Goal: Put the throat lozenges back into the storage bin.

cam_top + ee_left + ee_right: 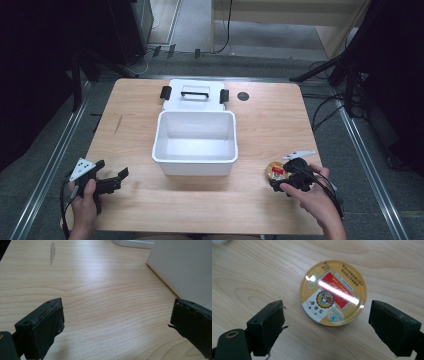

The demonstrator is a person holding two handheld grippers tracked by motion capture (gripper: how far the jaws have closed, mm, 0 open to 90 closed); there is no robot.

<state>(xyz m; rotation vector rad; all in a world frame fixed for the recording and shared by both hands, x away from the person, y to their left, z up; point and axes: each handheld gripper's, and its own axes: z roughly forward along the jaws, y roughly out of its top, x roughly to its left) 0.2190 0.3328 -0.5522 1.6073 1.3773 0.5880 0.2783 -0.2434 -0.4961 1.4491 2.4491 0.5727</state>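
Right gripper (325, 326) open, jaws either side of round tin (333, 293), not touching; tin on tabletop (260, 125) at 4 o'clock from white bin (195, 142). Left gripper (116, 322) open over bare wood.

Grey floor (40, 165) surrounds wooden table (270, 120).

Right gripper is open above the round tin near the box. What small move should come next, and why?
Probably ease the right gripper forward and down so its open jaws straddle the round tin, then close. The tin lies flat on the table, just ahead of the jaws and not yet between them. The open white box beside it looks a likely destination.
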